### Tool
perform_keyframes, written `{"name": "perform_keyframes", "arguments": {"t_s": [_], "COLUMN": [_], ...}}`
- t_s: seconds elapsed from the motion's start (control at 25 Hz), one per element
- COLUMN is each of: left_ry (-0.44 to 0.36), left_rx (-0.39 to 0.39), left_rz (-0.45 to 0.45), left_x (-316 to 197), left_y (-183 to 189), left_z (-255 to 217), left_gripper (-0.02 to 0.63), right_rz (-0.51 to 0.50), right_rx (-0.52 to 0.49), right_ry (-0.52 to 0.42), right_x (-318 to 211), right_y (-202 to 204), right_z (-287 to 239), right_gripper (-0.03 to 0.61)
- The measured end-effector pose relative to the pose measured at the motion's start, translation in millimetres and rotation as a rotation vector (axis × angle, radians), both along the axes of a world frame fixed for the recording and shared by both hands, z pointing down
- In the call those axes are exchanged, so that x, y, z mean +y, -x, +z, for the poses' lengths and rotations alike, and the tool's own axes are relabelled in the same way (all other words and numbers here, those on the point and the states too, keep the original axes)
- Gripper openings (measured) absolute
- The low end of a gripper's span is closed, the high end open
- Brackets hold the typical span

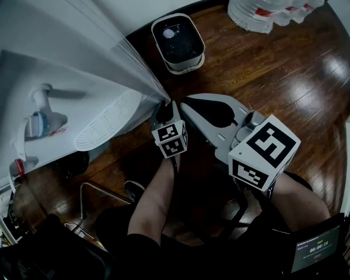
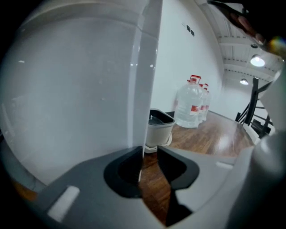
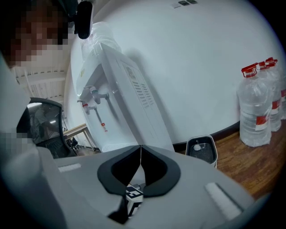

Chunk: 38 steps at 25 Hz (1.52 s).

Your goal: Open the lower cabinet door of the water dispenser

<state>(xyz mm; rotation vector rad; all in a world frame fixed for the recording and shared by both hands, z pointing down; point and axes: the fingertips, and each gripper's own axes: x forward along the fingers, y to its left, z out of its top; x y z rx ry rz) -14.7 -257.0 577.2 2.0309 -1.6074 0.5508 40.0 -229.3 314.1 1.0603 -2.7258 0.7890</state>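
Note:
The white water dispenser point(image 1: 54, 82) stands at the left, with its taps and drip tray facing me; the right gripper view shows it whole point(image 3: 120, 98). My left gripper point(image 1: 164, 106) is at the free edge of its lower door point(image 1: 139, 71). In the left gripper view the thin white door edge point(image 2: 144, 112) runs down into my left gripper point(image 2: 150, 150). Its jaws stand slightly apart, the edge lies against the left finger, and floor shows through the gap. My right gripper point(image 1: 185, 103) hovers just right of it, shut and empty point(image 3: 140, 147).
A small grey bin point(image 1: 178, 42) sits on the wood floor by the wall, just beyond the grippers point(image 2: 158, 129). Large water bottles point(image 1: 268, 13) stand further right along the wall point(image 3: 254, 107). A metal chair frame point(image 1: 93, 202) is near my legs.

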Motion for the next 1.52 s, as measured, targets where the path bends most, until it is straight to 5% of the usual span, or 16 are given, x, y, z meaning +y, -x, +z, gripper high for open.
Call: {"name": "perform_keyframes", "arguments": {"t_s": [0.28, 0.64, 0.84, 1.28, 1.52], "left_ry": [-0.059, -0.219, -0.302, -0.412, -0.339], "left_rx": [0.025, 0.050, 0.017, 0.055, 0.068], "left_rz": [-0.012, -0.115, -0.127, -0.213, -0.135], "left_x": [30.4, 95.4, 156.1, 216.0, 202.8], "left_y": [5.9, 64.8, 102.9, 153.2, 102.9], "left_z": [-54.4, -151.1, -212.4, -300.8, -279.7], "left_gripper": [0.126, 0.124, 0.124, 0.123, 0.123], "right_rz": [0.069, 0.109, 0.103, 0.058, 0.028], "right_rx": [0.078, 0.114, 0.134, 0.132, 0.135], "right_ry": [-0.030, -0.155, -0.253, -0.310, -0.265], "right_x": [14.1, 56.9, 96.7, 127.9, 135.0], "right_y": [-3.5, 18.3, 40.5, 73.0, 67.5], "right_z": [0.9, -20.4, -29.0, -18.2, -13.1], "right_gripper": [0.008, 0.008, 0.008, 0.008, 0.008]}}
